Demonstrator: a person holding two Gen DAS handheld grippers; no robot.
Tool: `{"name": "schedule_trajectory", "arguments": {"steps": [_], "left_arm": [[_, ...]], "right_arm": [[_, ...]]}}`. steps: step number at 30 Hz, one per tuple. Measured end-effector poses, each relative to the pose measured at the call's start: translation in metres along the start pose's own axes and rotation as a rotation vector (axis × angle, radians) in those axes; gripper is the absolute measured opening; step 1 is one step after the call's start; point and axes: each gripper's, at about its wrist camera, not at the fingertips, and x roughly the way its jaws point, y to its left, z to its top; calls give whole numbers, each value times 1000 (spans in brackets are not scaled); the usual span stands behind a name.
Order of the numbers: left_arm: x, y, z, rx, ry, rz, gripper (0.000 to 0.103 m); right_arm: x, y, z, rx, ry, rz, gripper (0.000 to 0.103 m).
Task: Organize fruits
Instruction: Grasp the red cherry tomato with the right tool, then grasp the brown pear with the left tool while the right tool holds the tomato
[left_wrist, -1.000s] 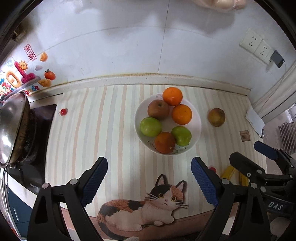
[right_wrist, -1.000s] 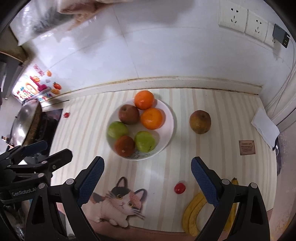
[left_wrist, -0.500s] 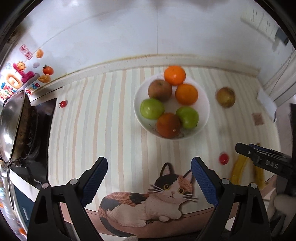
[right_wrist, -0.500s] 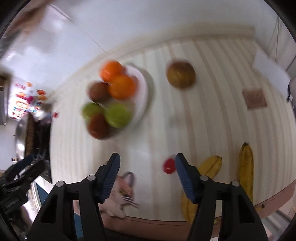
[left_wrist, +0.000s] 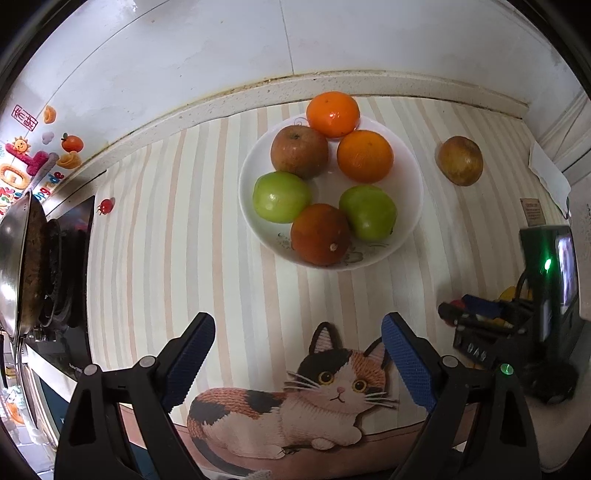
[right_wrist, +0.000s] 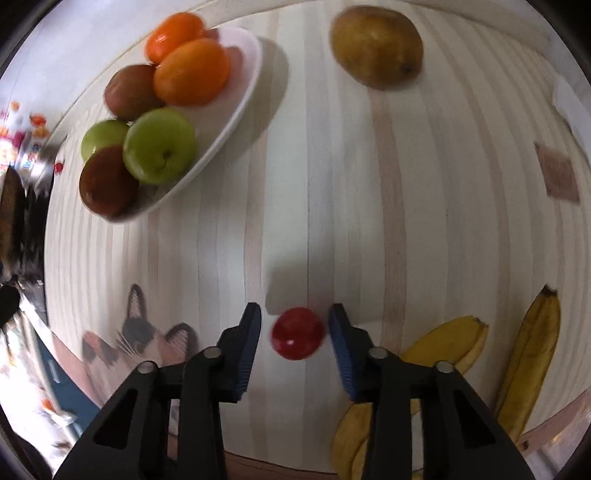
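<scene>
The right gripper (right_wrist: 294, 311) points straight down at the near part of a striped counter (right_wrist: 369, 184). Its jaws are drawn in on a small round red fruit (right_wrist: 297, 338). A thin strip of counter shows beside the left pad, so the hold looks light. The left gripper (left_wrist: 295, 325) hangs spread wide and empty over a cat mat (left_wrist: 295, 406) at the near edge.

Risks, as judged from here:
- The red fruit is smooth and round. A light or off-centre pinch could squirt it out and send it rolling toward the near edge.
- Too hard a squeeze could bruise or split it.
- The bowl (left_wrist: 413, 192) already holds six fruits, and its only bare patch is on the right side. A dropped fruit could bounce off the pile or knock a piece over the low rim.

Room to move:
- The bowl sits far and left of the red fruit, with bare counter between them.
- Bananas (right_wrist: 528, 354) lie just right of the right gripper, so a sideways swing that way could clip them.
- A brown fruit (right_wrist: 376, 46) sits alone to the far right, well apart from the bowl.
- A pan (left_wrist: 14, 258) on a stove bounds the far left.
- A white wall closes the far side.
</scene>
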Motion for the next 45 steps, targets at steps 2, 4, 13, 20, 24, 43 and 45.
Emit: {"name": "schedule_trajectory", "arguments": {"steps": [2, 4, 13, 20, 24, 43, 45], "left_arm": [[-2, -3, 5, 2, -2, -7, 92], [-5, -9, 14, 12, -6, -10, 92], [-2, -76, 98, 176, -33, -3, 92], [33, -135, 150, 293, 26, -36, 92], [62, -150, 173, 256, 144, -144, 92], [127, -209, 199, 243, 265, -207, 63], [125, -208, 196, 237, 252, -210, 63]], "right_arm": [[-1, 0, -2, -6, -11, 6, 31], [-5, -5, -1, 8, -24, 21, 31], [-46, -69, 41, 151, -130, 70, 31], [-64, -134, 86, 276, -188, 79, 31], [-68, -159, 100, 318, -203, 91, 31], [-44, -183, 116, 350, -169, 88, 31], [-39, -181, 119, 349, -165, 85, 31]]}}
